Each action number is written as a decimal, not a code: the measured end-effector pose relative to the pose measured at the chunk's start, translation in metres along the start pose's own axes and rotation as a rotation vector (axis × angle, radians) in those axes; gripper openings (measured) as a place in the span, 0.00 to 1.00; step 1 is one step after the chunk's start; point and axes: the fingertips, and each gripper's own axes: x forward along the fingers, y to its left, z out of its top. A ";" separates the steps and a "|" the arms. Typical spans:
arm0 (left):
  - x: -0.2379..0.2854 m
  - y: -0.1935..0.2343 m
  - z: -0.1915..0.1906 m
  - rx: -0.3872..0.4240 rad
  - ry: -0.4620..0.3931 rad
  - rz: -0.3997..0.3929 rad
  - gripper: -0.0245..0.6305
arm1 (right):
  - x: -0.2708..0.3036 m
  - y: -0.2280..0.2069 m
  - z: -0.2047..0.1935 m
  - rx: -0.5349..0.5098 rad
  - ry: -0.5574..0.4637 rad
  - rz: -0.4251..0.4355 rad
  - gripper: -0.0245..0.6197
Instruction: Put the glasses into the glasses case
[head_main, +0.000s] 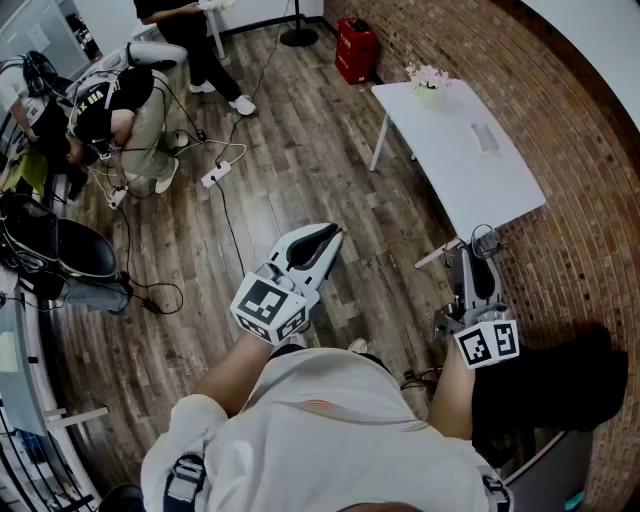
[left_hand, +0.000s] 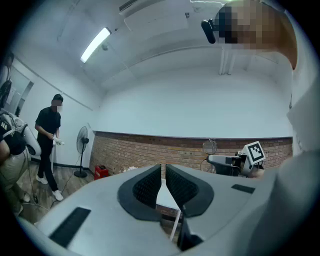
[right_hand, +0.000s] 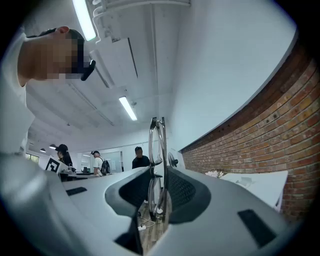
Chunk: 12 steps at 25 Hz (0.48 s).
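My right gripper (head_main: 478, 262) is shut on the folded glasses (head_main: 487, 241). In the right gripper view the glasses (right_hand: 158, 145) stand upright between the pads, with the lenses rising above the tips of the gripper (right_hand: 160, 172). My left gripper (head_main: 322, 238) hangs over the wood floor. Its jaws are drawn together to a thin slit with nothing in it (left_hand: 163, 170). A small grey case (head_main: 485, 137) lies on the white table (head_main: 455, 180), well ahead of both grippers. The left gripper view also catches the right gripper (left_hand: 227, 161) with the glasses (left_hand: 209, 146) at its tip.
A pot of flowers (head_main: 430, 85) stands at the table's far corner, along the brick wall. A red box (head_main: 355, 50) sits on the floor beyond. Cables and a power strip (head_main: 215, 177) lie at left, near two people (head_main: 120, 110) and a black chair (head_main: 55, 250).
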 end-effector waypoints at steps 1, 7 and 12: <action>-0.001 0.001 0.001 -0.002 0.001 0.000 0.10 | 0.001 0.001 -0.001 -0.001 0.001 -0.002 0.27; -0.006 0.008 0.004 0.001 0.019 0.011 0.10 | 0.005 0.008 -0.005 -0.001 0.010 -0.005 0.27; 0.000 0.006 0.003 -0.004 0.029 0.010 0.10 | 0.003 0.005 -0.004 -0.010 0.014 -0.012 0.27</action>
